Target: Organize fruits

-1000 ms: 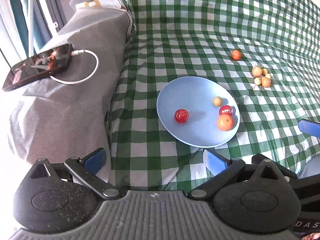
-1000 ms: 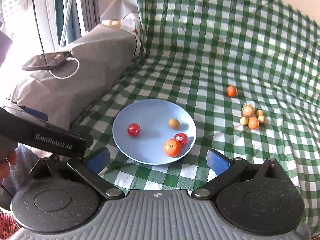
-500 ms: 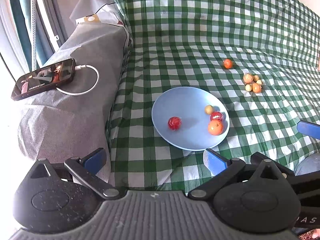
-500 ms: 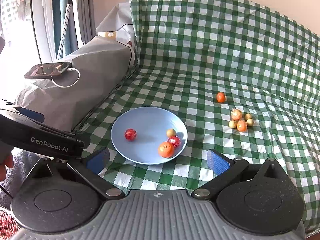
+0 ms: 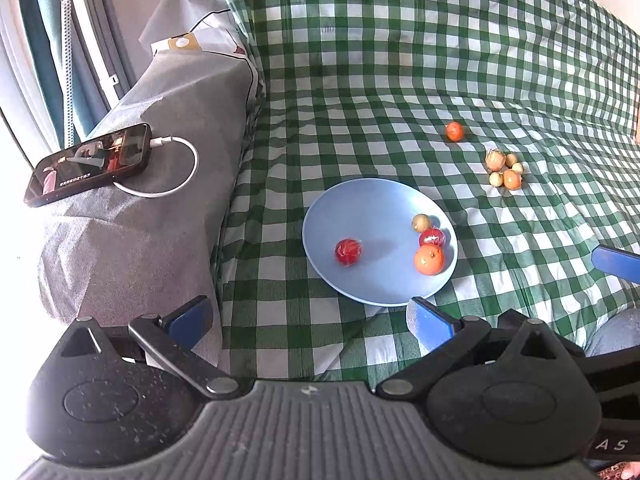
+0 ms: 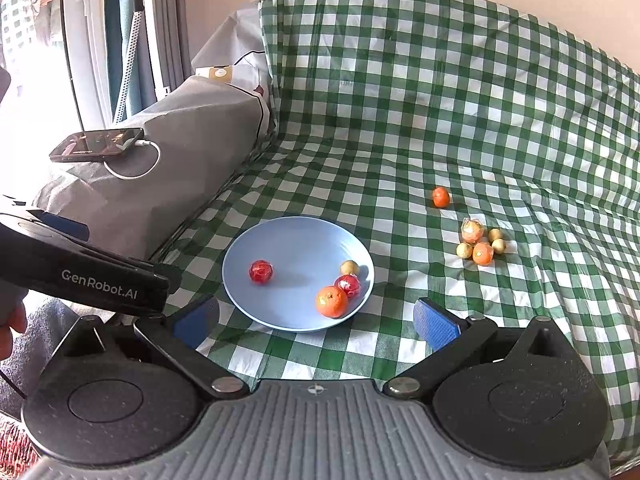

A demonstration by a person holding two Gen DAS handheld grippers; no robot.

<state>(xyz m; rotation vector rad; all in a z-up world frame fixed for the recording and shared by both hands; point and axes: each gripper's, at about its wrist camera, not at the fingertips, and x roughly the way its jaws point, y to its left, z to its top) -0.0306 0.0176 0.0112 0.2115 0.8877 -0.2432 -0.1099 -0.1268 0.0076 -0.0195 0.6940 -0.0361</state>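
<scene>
A light blue plate lies on the green checked cloth. It holds an orange, two red wrapped fruits and a small tan fruit. Beyond it on the cloth sit a lone small orange and a cluster of small fruits. My left gripper is open and empty, hanging short of the plate's near rim. My right gripper is also open and empty, just before the plate.
A grey covered block stands on the left with a phone and white cable on top. The cloth rises up a back wall. The left gripper's body reaches into the right wrist view.
Both grippers have pulled back and up from the plate, so plate and fruits look smaller and farther. Both stay open, and no fruit has moved.
</scene>
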